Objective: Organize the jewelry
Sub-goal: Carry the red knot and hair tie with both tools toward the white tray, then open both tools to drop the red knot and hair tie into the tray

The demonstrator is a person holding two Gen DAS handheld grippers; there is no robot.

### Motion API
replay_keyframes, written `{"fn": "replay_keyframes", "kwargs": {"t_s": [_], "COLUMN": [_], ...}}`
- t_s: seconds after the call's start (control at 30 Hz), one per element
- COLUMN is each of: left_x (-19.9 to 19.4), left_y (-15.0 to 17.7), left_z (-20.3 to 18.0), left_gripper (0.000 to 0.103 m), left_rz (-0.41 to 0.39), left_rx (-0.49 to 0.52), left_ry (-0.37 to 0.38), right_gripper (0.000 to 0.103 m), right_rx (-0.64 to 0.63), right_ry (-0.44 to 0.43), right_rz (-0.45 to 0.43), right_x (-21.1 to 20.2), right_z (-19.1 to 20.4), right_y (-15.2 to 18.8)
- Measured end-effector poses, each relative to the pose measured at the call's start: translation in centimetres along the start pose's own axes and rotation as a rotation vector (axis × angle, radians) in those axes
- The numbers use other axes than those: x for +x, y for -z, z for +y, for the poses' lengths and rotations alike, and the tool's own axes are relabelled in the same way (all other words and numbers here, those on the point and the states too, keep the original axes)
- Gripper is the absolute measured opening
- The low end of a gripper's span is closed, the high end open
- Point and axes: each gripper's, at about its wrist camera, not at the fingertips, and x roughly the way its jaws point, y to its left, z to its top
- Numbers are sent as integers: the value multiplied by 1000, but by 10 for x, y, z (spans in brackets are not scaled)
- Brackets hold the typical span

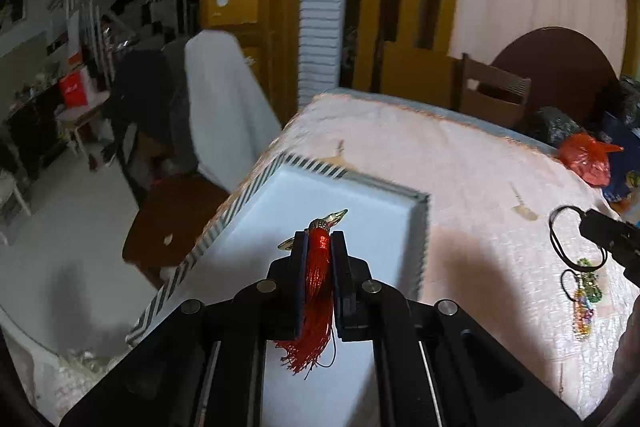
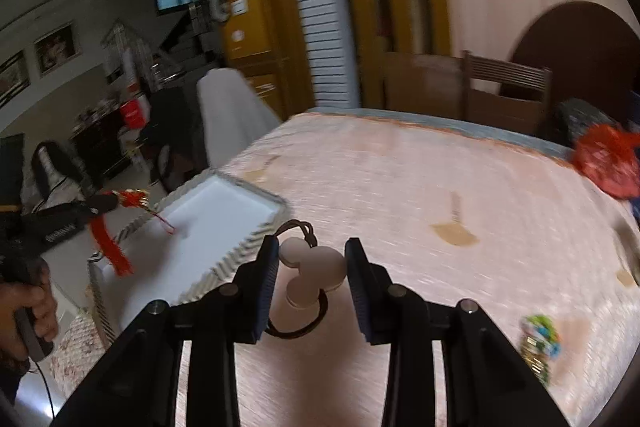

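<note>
My left gripper (image 1: 319,241) is clenched on a red tassel ornament (image 1: 316,279): its gold-coloured metal top pokes out past my fingertips and the red threads trail back between the pads. It hangs over the white tray (image 1: 372,227) with the striped rim, which sits at the left edge of the table. My right gripper (image 2: 312,259) grasps a pale wooden pendant (image 2: 314,273) made of round discs, pinched between the two pads, with its dark cord (image 2: 298,227) looping out ahead of and behind the pendant. It is held above the pink tablecloth (image 2: 440,179), just right of the tray's near corner. Further right on the cloth lies a string of colourful beads (image 2: 540,347). A red plastic bag (image 2: 604,155) sits at the far right edge of the table.
</note>
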Motion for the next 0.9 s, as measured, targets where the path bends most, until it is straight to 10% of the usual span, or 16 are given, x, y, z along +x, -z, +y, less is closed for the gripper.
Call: {"fn": "replay_keyframes", "kwargs": {"t_s": [0.43, 0.9], "left_x": [44, 53], "left_y": [50, 71], "left_z": [42, 47], "left_gripper": [16, 27], "left_rz": [116, 168], "left_rx": [-62, -73], "left_ry": [-75, -85], "right_gripper": [35, 35], "right_rx": [-23, -59], "right_ry": [-226, -171], "right_rz": [178, 310], "right_x": [137, 201], "right_z": [103, 131], "right_y": [-13, 16]}}
